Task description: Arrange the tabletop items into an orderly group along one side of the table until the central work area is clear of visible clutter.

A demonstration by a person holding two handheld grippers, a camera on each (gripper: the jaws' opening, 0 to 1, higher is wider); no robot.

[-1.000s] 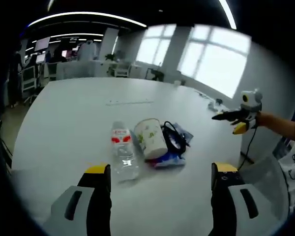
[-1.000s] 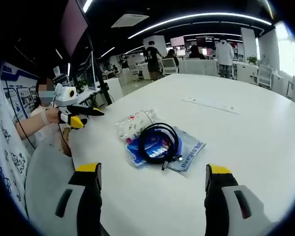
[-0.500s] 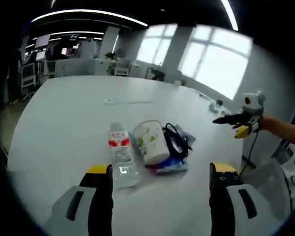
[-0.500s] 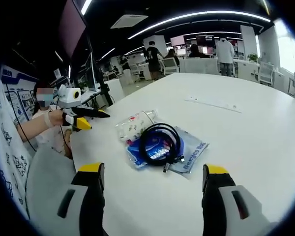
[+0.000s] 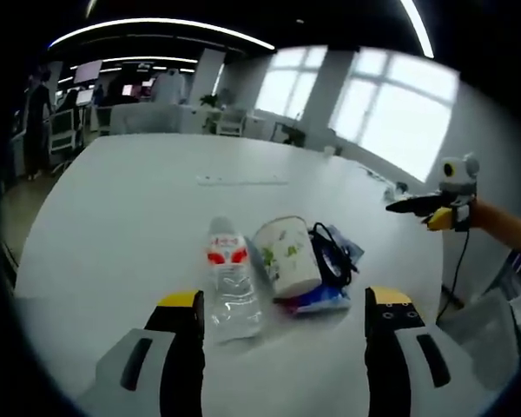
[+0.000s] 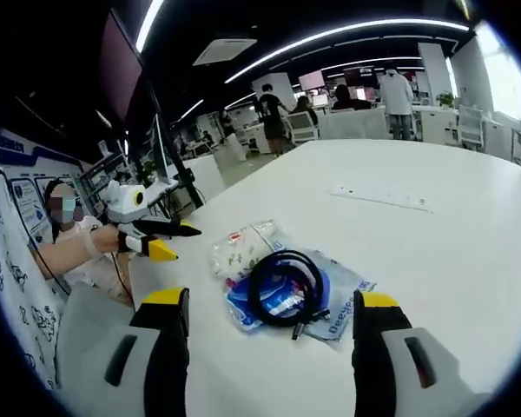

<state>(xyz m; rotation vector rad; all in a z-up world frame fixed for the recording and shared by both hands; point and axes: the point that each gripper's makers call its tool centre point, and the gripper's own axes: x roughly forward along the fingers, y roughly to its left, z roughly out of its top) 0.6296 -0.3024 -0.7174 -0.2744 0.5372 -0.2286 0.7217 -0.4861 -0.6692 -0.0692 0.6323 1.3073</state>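
On the white table (image 5: pixel 113 217) a clear water bottle (image 5: pixel 230 280) with a red label lies on its side. To its right lies a tipped white paper cup (image 5: pixel 286 256), then a coiled black cable (image 5: pixel 330 256) on a blue packet (image 5: pixel 317 300). My left gripper (image 5: pixel 285 300) is open just short of them, holding nothing. My right gripper (image 6: pixel 271 300) is open too, facing the cable (image 6: pixel 285 287), the blue packet (image 6: pixel 273 304) and the bottle (image 6: pixel 243 248) from the other side. The right gripper (image 5: pixel 430 207) and the left gripper (image 6: pixel 161 239) each hover off the table's edge.
A flat white power strip (image 5: pixel 241 181) (image 6: pixel 389 197) lies farther out on the table (image 6: pixel 434 252). A grey-blue pouch (image 6: pixel 343 300) sits under the cable. A person's arm (image 6: pixel 69 252) holds the left gripper. Desks, chairs and people stand in the office behind.
Both cameras have shifted slightly toward the pile, and each far gripper looks a little farther from the items. The bottle, cup, cable and packets have not moved.
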